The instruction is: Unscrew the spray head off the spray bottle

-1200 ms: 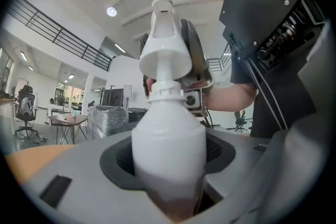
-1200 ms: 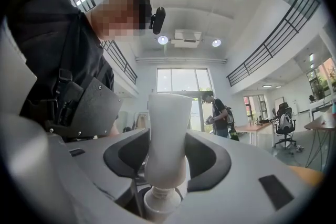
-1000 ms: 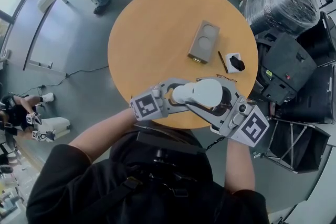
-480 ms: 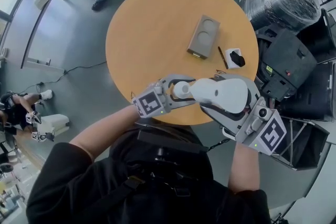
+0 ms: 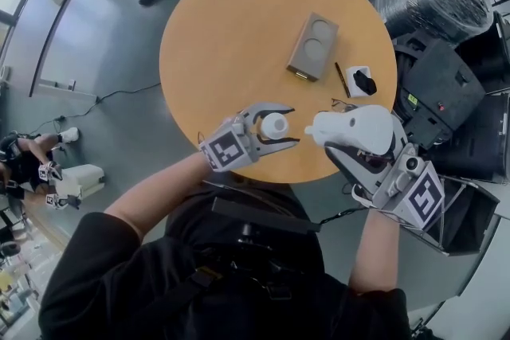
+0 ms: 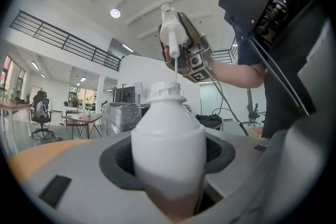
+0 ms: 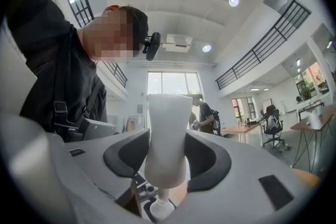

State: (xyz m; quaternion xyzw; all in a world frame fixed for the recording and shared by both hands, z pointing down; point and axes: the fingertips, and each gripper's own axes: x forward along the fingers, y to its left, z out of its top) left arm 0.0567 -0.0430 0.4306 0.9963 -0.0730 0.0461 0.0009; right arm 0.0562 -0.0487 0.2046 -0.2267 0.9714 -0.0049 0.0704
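Left tongs (image 6: 168,176) clamp the white bottle (image 5: 274,124), upright above the surface (image 5: 231,52); right tongs (image 7: 167,162) grip the spray head (image 5: 358,130), apart to its right. Head looks free, so hold the bottle steady and lift the tube clear.

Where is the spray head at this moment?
In the head view the spray head is clamped in the right gripper, off the bottle and just to its right.

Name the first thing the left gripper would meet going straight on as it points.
Probably the spray head held in the right gripper; it sits ahead but higher, so the left gripper with its bottle might pass under.
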